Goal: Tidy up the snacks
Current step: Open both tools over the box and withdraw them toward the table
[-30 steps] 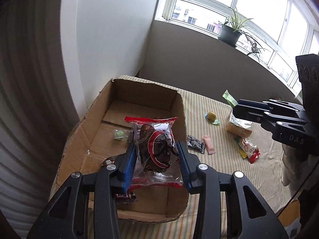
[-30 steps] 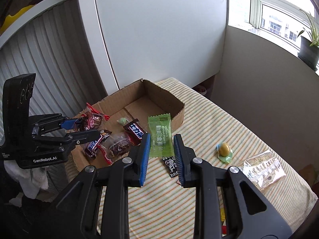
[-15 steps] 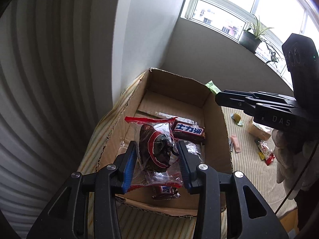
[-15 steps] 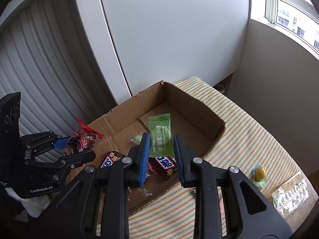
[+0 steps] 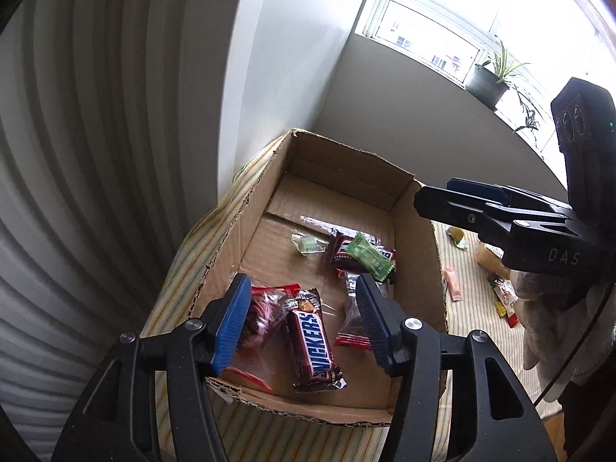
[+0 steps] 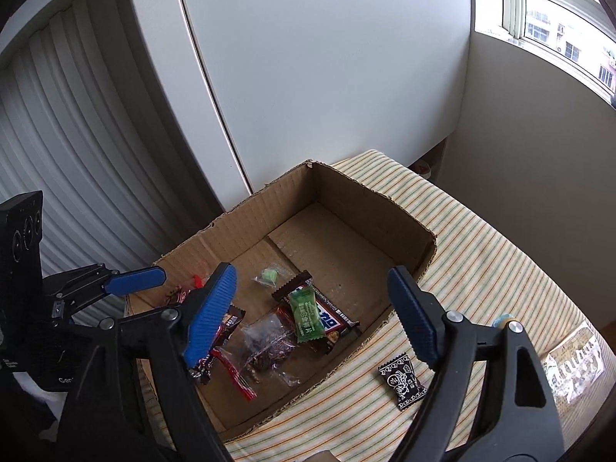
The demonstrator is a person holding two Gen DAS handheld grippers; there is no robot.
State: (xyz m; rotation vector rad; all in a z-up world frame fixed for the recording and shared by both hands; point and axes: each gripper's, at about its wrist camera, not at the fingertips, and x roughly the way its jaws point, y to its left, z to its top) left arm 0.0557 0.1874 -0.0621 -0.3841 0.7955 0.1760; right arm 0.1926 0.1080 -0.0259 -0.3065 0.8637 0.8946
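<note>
An open cardboard box [image 5: 338, 161] holds several snacks. My left gripper [image 5: 302, 321] hangs over its near end with jaws opening and nothing between the pads. The red-trimmed clear packet [image 5: 261, 315] lies on the box floor beside a Snickers bar [image 5: 312, 342]. My right gripper [image 6: 312, 312] stands over the box [image 6: 369, 192], jaws opening wide and empty. Under it the green packet [image 6: 306, 313] rests on a dark chocolate bar [image 6: 335, 319]. The left gripper [image 6: 115, 292] shows at the left edge of the right wrist view, the right gripper [image 5: 435, 192] at the box's right wall.
The box sits on a striped tablecloth [image 6: 481, 231] against a white wall. Loose on the cloth are a black packet [image 6: 402, 379], a yellow candy [image 6: 504, 319], a clear bag [image 6: 573, 362] and a pink bar [image 5: 451, 288]. A potted plant [image 5: 485, 84] stands on the sill.
Both grippers carried their packets over the box and opened. The red-trimmed packet and the green packet have dropped onto the box floor.
</note>
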